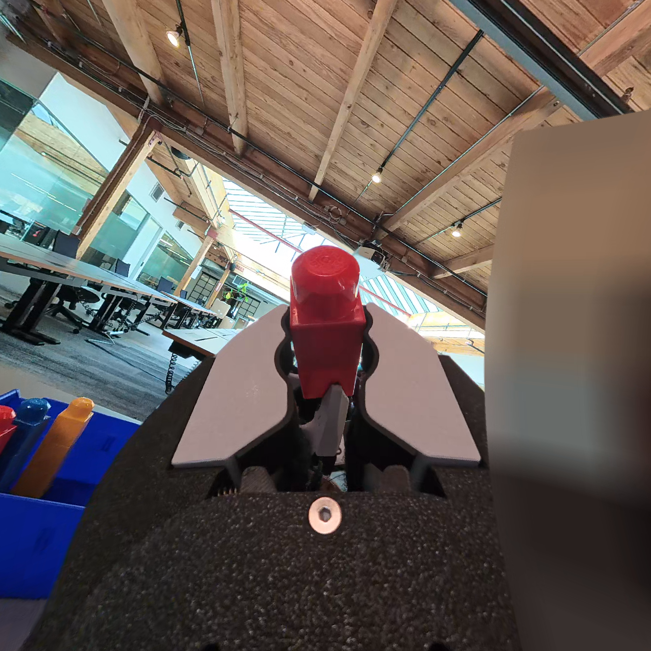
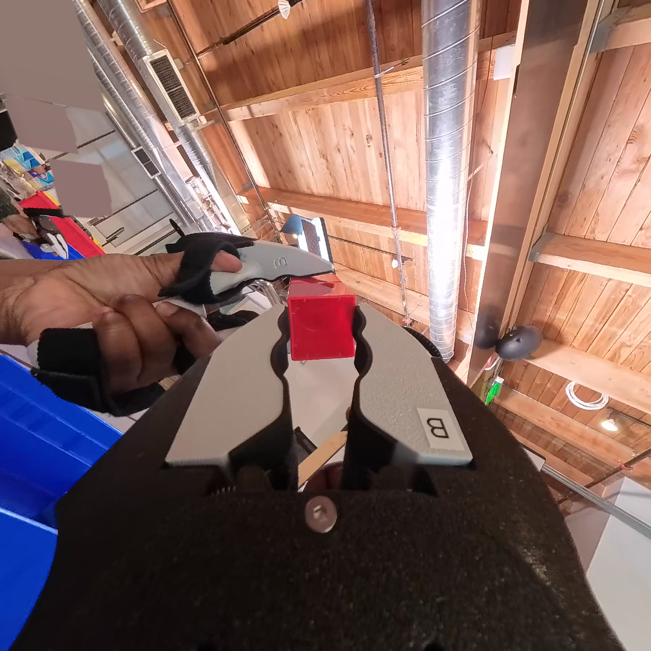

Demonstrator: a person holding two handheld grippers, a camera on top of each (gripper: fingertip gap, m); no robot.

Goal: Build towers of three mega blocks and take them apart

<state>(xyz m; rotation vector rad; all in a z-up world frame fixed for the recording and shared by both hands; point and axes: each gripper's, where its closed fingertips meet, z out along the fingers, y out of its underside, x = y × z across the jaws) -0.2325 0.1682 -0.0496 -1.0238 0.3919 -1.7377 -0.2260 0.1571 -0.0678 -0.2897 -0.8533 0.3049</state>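
We see open-plan office in converted loft: desk rows (image 1: pixel 105 278) with chairs far left, glass partitions (image 1: pixel 42 176), timber-beam ceiling (image 1: pixel 317 88), track lights, metal duct (image 2: pixel 447 176) overhead.

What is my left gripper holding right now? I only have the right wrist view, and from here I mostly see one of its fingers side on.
Observer: In the left wrist view, the left gripper is shut on a red block, with its round stud pointing away from the camera.
Operator: Are there any spare blocks nearby?
Observer: Yes. An orange block, a blue block and a second red block stand side by side in the blue bin.
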